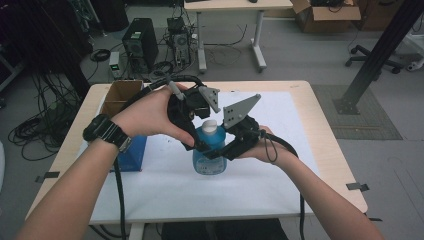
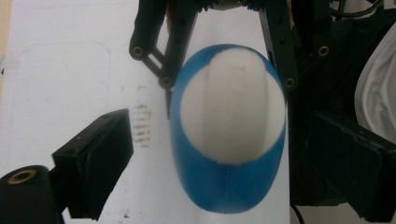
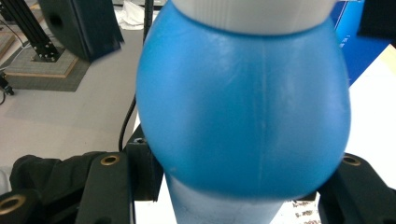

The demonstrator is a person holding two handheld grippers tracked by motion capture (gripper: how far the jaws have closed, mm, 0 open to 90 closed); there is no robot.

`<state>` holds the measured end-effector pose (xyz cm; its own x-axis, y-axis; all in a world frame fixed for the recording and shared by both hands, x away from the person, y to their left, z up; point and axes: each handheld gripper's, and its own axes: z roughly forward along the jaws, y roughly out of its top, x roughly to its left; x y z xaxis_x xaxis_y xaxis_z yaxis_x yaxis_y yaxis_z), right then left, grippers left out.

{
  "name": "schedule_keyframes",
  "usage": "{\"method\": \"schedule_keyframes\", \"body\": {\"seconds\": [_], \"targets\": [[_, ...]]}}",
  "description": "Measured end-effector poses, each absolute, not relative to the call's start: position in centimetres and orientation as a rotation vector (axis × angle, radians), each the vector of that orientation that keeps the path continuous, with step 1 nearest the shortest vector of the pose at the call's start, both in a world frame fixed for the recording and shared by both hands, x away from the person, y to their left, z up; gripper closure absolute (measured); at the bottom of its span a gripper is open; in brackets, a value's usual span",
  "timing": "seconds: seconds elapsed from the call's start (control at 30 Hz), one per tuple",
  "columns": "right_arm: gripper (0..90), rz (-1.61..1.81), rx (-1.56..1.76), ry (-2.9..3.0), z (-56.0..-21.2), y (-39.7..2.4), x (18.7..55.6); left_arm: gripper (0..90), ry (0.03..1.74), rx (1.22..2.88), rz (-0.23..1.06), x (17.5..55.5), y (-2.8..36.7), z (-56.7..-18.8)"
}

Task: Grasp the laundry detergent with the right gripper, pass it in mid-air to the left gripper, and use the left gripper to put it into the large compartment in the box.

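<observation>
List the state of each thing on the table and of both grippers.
Blue bottle: upright on the white mat, clamped at its body.
White cap: on the bottle, not gripped.
Right gripper: shut on the blue bottle.
Left gripper: open above the white cap, a jaw on either side, apart from it.
Cardboard box: open at the top.

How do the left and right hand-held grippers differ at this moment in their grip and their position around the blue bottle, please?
The right hand-held gripper is clamped on the blue bottle at its body, from the side; the left hand-held gripper looks down over the white cap, its jaws spread either side and not touching it. The right one holds the bottle upright on the table; the left grips nothing. Both are black, two-jawed, and close around the same bottle.
</observation>
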<state>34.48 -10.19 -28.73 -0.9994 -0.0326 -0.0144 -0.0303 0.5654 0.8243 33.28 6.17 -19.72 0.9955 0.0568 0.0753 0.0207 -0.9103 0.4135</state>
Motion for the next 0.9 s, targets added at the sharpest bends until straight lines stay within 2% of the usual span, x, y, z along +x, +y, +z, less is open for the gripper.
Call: {"method": "schedule_keyframes", "body": {"seconds": [0.13, 0.43, 0.67, 0.9], "targets": [[42.1, -1.462, 0.059, -2.777, -28.72, -10.07, 34.42, 9.7, 0.053, 2.724, 0.107, 33.33, 5.77, -19.99], [42.2, -1.464, 0.073, -2.785, -28.67, -9.94, 34.24, 19.4, 0.041, 2.737, 0.074, 33.29, 5.45, -20.48], [42.2, -1.464, 0.075, -2.785, -28.69, -9.86, 34.16, 21.9, 0.042, 2.74, 0.094, 33.16, 5.34, -20.43], [42.1, -1.46, 0.074, -2.788, -28.77, -9.8, 34.11, 29.8, 0.034, 2.745, 0.079, 32.98, 5.38, -20.36]]}}
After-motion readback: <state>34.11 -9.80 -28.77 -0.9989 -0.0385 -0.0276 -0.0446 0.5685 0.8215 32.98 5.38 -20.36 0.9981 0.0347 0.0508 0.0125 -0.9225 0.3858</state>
